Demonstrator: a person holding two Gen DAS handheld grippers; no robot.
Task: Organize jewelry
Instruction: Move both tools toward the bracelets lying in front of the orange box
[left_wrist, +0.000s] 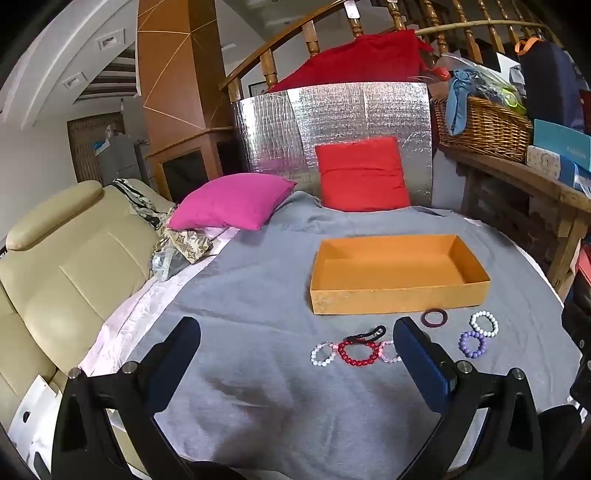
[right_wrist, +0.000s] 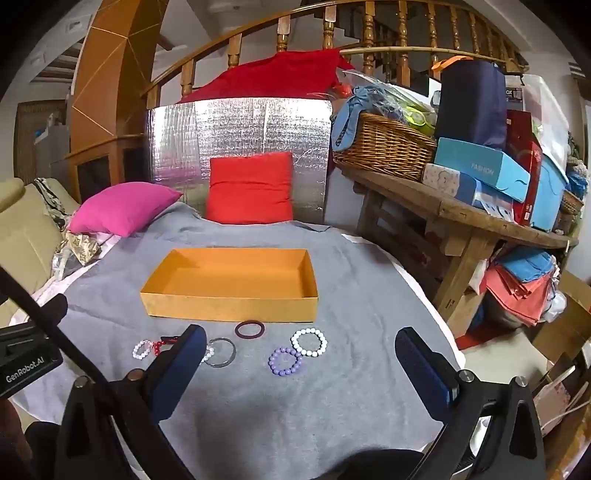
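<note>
An empty orange box (left_wrist: 399, 295) (right_wrist: 229, 304) sits on the grey cloth. In front of it lie several bracelets: a red bead one (left_wrist: 360, 352), a pale bead one (left_wrist: 323, 353), a black clip (left_wrist: 365, 332), a dark ring (left_wrist: 434, 317) (right_wrist: 250, 328), a white bead one (left_wrist: 484, 323) (right_wrist: 309, 342), a purple bead one (left_wrist: 472, 343) (right_wrist: 285, 360) and a grey bangle (right_wrist: 221, 352). My left gripper (left_wrist: 295, 365) is open and empty, hovering left of the bracelets. My right gripper (right_wrist: 301, 369) is open and empty above the purple and white ones.
A pink cushion (left_wrist: 232, 201) and a red cushion (left_wrist: 364, 173) lie behind the box against a silver panel (left_wrist: 332, 122). A beige sofa (left_wrist: 55, 266) is on the left. A wooden bench (right_wrist: 461, 218) with a wicker basket (right_wrist: 380, 144) and boxes stands right.
</note>
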